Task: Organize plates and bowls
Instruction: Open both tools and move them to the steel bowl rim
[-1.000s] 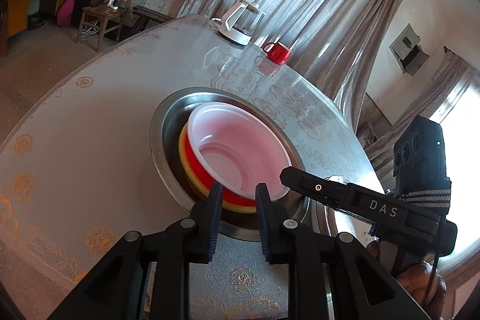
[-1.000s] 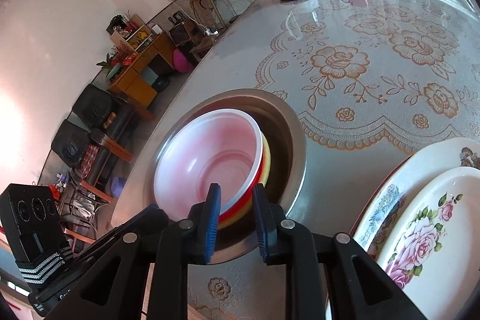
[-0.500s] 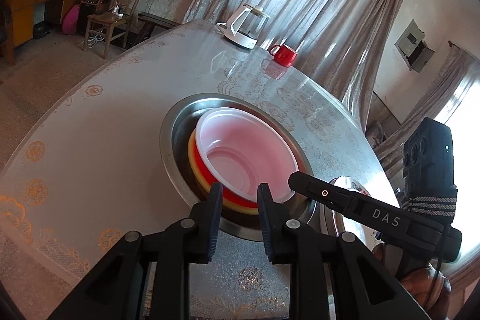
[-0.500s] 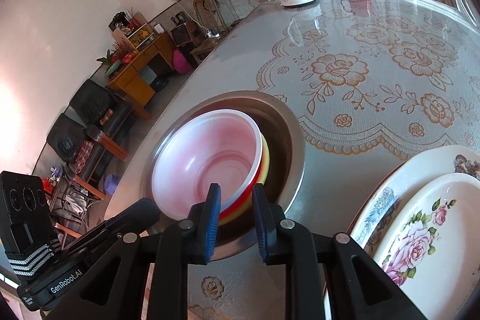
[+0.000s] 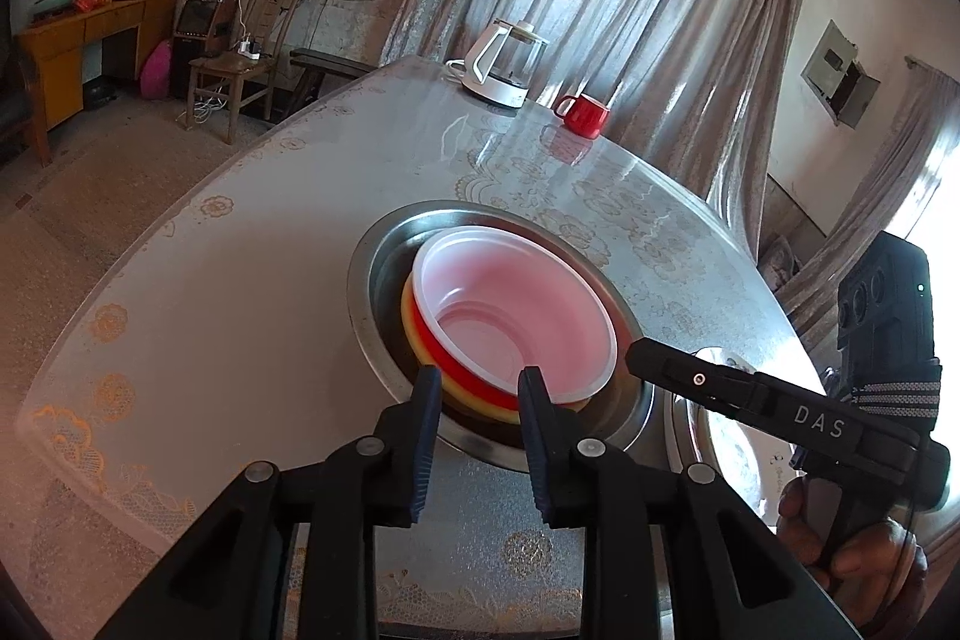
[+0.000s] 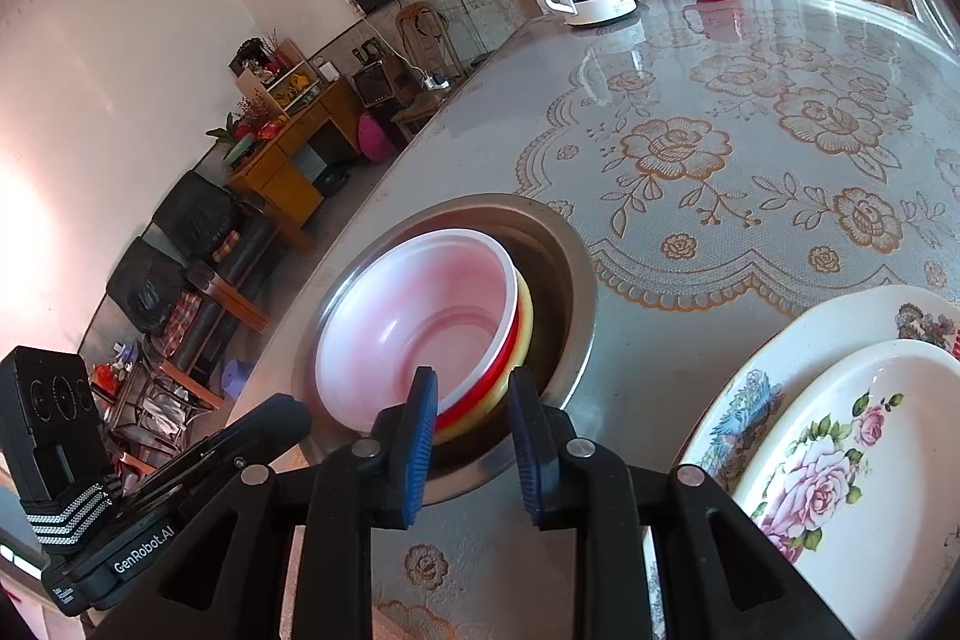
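Just ahead of both claws, the translucent white plastic bowl (image 5: 516,322) sits nested on red and yellow ones inside the steel basin (image 5: 384,274): left claw (image 5: 477,388) and right claw (image 6: 471,391) both part-open, empty, roughly equally near.

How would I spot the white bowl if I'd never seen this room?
Find the round steel basin sunk into the lace-covered table. A nest of bowls sits inside. The white bowl is the topmost, pale and pinkish inside, over red and yellow rims.
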The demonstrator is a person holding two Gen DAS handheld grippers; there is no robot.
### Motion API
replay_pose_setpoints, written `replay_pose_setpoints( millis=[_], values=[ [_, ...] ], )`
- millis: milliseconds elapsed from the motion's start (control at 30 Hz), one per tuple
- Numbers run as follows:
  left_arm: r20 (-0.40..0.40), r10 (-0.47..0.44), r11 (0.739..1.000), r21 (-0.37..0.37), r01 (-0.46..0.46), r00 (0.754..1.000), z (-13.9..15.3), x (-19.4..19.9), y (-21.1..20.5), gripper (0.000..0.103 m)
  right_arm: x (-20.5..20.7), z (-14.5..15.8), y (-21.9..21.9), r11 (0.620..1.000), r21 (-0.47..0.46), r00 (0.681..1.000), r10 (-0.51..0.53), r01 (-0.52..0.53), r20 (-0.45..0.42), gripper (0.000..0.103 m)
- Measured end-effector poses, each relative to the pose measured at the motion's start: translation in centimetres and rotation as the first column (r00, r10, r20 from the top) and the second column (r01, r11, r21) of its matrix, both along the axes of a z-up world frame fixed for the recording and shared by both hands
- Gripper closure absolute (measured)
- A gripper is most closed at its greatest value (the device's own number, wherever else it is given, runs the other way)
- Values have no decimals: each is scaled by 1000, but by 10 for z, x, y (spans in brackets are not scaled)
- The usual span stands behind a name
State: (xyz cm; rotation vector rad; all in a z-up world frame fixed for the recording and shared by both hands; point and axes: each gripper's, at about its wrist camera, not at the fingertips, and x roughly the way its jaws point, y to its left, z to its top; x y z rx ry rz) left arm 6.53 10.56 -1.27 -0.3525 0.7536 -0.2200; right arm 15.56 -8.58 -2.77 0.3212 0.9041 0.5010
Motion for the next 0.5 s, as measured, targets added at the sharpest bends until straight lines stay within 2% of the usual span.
replay_pose_setpoints(
  millis=[67,300,500],
  values=[
    [0,2,1000,-1,-2,1000,0,0,0,76,-1,1,-5,1000,9,1000,-9,9,5,74],
    [0,16,1000,-8,-16,1000,0,-2,5,76,1,-4,-24,997,0,997,-75,75,-22,73],
    [-7,38,999,-24,-38,999,-2,-4,14,76,4,-9,-35,992,-39,992,-118,116,-41,62]
  ],
)
